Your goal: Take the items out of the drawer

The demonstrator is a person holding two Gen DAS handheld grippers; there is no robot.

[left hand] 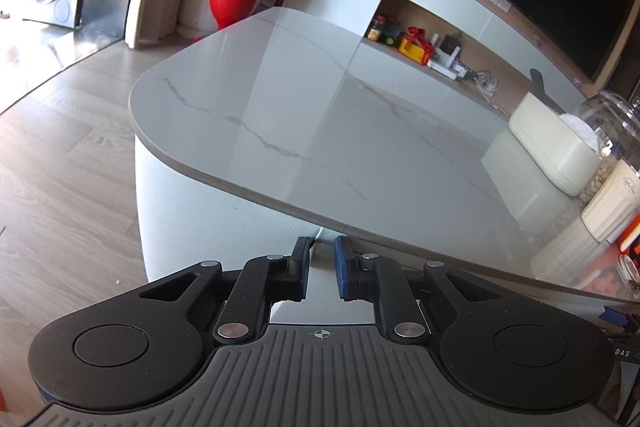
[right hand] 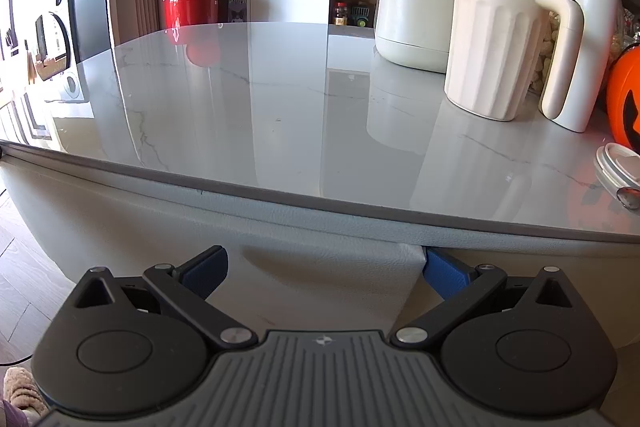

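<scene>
Right gripper (right hand: 324,267) spread wide, straddling pale drawer front (right hand: 328,267) under grey marble-top desk (right hand: 280,131); left gripper (left hand: 322,267) narrowly parted, empty, facing desk edge.

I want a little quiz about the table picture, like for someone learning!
1. True or false: the right gripper is open wide.
2. What words are on the cream mug?
3. What sits at the far right of the table, beside the tall flask? A) an orange pumpkin B) a blue ball C) a green book

Key: 1 true; 2 Coffee Day; 3 A
</scene>
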